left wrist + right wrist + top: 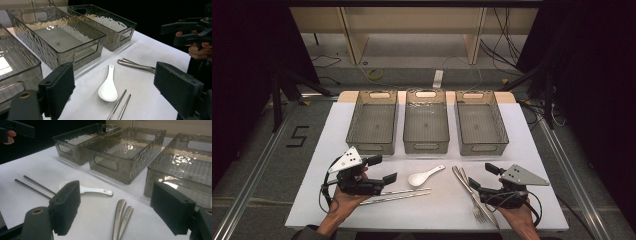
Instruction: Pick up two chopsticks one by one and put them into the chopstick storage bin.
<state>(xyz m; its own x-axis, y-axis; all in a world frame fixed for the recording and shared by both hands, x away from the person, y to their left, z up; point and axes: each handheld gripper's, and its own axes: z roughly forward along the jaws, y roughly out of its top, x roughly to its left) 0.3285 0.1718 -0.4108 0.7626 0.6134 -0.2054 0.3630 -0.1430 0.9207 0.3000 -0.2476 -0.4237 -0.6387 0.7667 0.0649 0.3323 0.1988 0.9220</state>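
A white ceramic spoon [426, 176] lies on the white table cover, bowl toward the front left. Left of it lies a pair of metal chopsticks [397, 196], and to its right a metal fork and a second metal utensil [472, 192] lie side by side. My left gripper [382, 169] hovers at the front left, open, with nothing between its jaws. My right gripper [483, 176] hovers open at the front right, over the metal utensils. In the left gripper view the spoon [108, 88] and chopsticks [120, 106] lie ahead of the open left gripper [116, 85]. In the right gripper view the utensil handles [122, 217] lie below the open right gripper [119, 206].
Three clear plastic bins stand in a row at the back of the table: left [373, 122], middle [426, 122], right [481, 122]. All three look empty. Metal rails run along both sides of the table, and cables lie on the floor beyond.
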